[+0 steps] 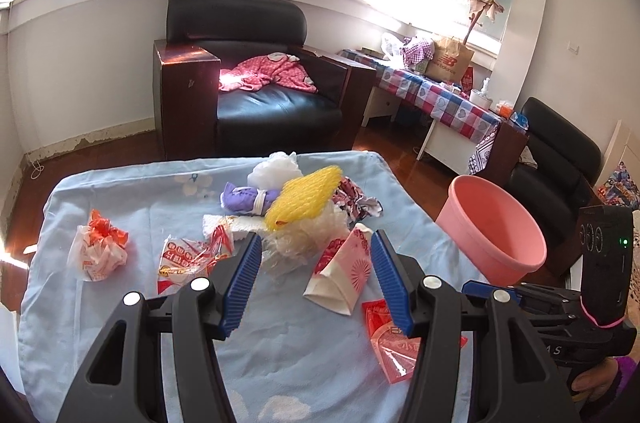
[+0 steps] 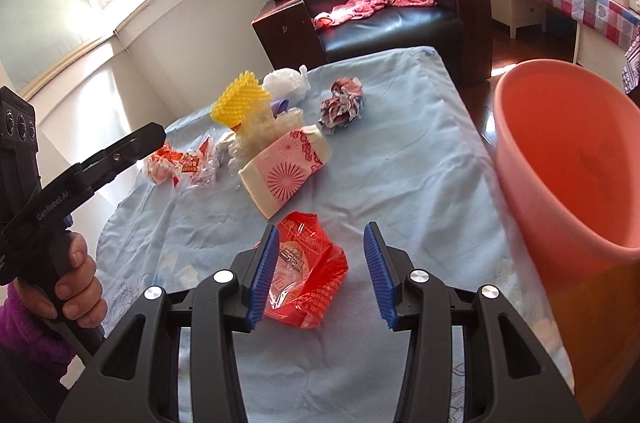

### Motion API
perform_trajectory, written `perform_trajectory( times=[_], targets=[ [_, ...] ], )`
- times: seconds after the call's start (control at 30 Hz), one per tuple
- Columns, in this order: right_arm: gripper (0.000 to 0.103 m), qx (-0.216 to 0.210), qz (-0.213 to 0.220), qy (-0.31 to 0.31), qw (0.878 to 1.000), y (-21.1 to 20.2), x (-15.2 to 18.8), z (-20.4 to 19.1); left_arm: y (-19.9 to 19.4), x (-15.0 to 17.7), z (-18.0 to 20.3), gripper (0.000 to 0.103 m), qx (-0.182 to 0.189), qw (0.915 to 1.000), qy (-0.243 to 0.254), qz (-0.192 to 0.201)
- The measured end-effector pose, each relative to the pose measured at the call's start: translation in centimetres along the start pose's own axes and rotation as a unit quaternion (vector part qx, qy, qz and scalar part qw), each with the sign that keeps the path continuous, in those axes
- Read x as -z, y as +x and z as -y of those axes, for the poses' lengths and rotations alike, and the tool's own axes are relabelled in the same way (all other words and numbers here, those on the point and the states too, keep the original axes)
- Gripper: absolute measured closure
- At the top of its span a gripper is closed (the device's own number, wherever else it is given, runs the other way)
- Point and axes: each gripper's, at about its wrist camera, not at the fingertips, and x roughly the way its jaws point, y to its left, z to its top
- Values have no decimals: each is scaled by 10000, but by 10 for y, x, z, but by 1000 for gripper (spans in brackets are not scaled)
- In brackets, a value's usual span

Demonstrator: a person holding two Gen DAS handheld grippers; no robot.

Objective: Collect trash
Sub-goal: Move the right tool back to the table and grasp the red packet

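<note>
Bare stretch of blue cloth between the red wrapper and the pink bucket: open passage along the right side of the table. Also bare at the near edge, under both sets of jaws. Crowded toward the middle: pink-and-cream packet lying just ahead of the left gripper, clear crinkled plastic beside it, yellow foam net piled behind. Far left held by an orange-and-white wrapper, with open cloth around it. Bucket wall close on the right, narrowing the way past the right gripper. Both sets of jaws parted, nothing pressed between them.
</note>
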Motion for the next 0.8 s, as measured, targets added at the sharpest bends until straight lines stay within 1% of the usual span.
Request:
perform_trajectory(
  times=[0.2, 0.37, 0.43, 0.47, 0.53, 0.73, 0.8],
  targets=[
    [58, -81, -216, -15, 9997, 16, 3, -2, 12, 6, 1, 48, -28, 9998, 1, -198],
    [59, -62, -225, -164, 9996, 20, 3, -7, 19, 3, 4, 48, -70, 9997, 13, -235],
    [74, -10, -230, -220, 9995, 21, 3, -8, 21, -1, 6, 48, -95, 9998, 72, -182],
    [75, 17, -249, -240, 9994, 22, 4, -8, 22, -3, 7, 48, -110, 9998, 110, -152],
    [85, 15, -280, -243, 9993, 25, 4, -7, 26, -8, 9, 48, -155, 9996, 189, -117],
    [86, -12, -200, -354, 9992, 22, 6, -9, 44, -18, 15, 48, -348, 9985, 419, -61],
    [86, -30, -152, -363, 9992, 18, 6, -9, 51, -21, 14, 52, -413, 9981, 443, -72]
  ],
)
